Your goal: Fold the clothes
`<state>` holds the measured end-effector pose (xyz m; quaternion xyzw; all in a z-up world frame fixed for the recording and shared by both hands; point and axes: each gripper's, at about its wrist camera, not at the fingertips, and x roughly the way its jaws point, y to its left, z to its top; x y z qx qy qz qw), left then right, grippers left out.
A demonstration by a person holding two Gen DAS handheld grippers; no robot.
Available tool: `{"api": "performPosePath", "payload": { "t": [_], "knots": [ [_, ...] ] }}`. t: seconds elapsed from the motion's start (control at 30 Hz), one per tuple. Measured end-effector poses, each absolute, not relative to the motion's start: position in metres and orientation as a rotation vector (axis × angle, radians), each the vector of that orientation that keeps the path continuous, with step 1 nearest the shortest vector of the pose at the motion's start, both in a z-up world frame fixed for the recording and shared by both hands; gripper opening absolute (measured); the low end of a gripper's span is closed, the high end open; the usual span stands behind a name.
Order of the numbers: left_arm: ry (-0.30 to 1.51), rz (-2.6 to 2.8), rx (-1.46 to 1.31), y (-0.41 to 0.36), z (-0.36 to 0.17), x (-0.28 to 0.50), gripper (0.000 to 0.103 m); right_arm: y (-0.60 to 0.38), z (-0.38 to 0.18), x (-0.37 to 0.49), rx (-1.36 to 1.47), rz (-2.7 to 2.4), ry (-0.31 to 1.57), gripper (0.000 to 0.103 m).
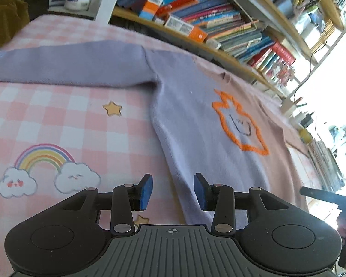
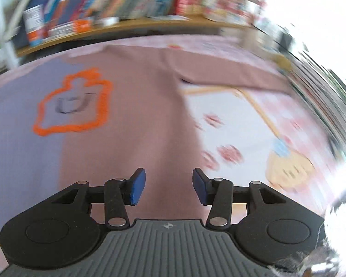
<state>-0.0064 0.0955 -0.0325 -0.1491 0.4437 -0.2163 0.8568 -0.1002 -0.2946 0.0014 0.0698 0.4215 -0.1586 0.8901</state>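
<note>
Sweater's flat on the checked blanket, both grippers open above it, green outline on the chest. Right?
Not quite: the outline on the sweater is orange, as the left wrist view shows. It does lie flat on the checked blanket, with left gripper and right gripper open.

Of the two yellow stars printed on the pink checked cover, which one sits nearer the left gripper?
The star peeking out just behind the left gripper, partly hidden by its left finger. The other star lies farther off, below the sweater's sleeve.

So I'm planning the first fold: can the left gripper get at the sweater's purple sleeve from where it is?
Probably yes. The left gripper is open and empty near the sweater hem, and the sleeve lies flat on the checked blanket with nothing on it.
</note>
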Motion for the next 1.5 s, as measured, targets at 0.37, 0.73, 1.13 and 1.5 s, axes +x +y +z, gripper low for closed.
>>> {"api": "performPosePath", "payload": {
  "t": [0.37, 0.73, 1.13, 1.5],
  "knots": [
    [0.969, -0.270, -0.324, 0.076, -0.032, -0.036, 0.004, -0.322, -0.013, -0.115, 0.235, -0.217, 0.915, 0.010],
    [0.924, -0.209, -0.267, 0.051, -0.030, -0.037, 0.003, -0.336, -0.015, -0.101, 0.137, -0.135, 0.906, 0.009],
    [0.917, -0.168, -0.261, 0.045, -0.029, -0.053, 0.004, -0.342, -0.016, -0.112, 0.162, -0.093, 0.885, 0.009],
    [0.853, -0.128, -0.204, 0.026, -0.009, -0.081, 0.030, -0.346, -0.010, -0.123, 0.161, -0.121, 0.865, 0.044]
  ]
}}
